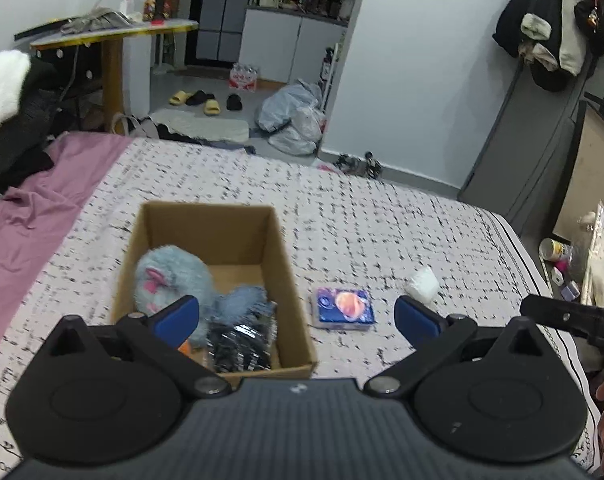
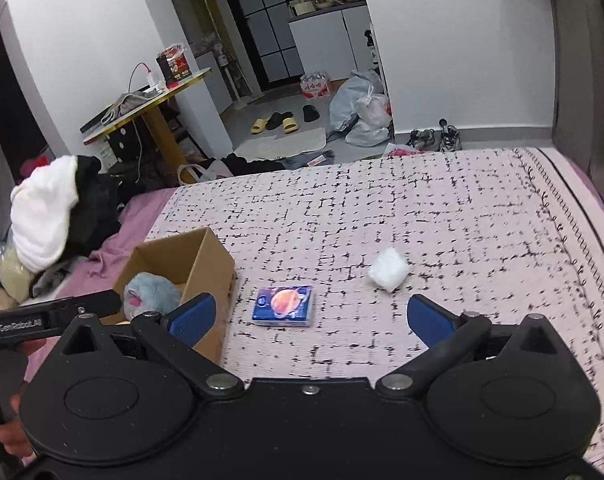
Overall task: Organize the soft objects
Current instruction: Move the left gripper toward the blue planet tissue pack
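Nearest the cardboard box (image 1: pixel 218 280), above its near edge: left tongs (image 1: pixel 296 316), spread apart, holding nothing. Inside the box: grey-blue plush toy (image 1: pixel 170 280) with pink ear, plus a shiny dark packet (image 1: pixel 240 344). Just right of the box, on the patterned bedspread (image 2: pixel 421 208): blue tissue pack (image 2: pixel 284 306). Farther right of the box: white soft wad (image 2: pixel 387 269). Right tongs (image 2: pixel 309 320) spread apart, empty, over the tissue pack.

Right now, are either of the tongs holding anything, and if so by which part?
Nothing is held. The left tongs and right tongs are both open and empty above the bed; the tissue pack and white wad lie untouched.
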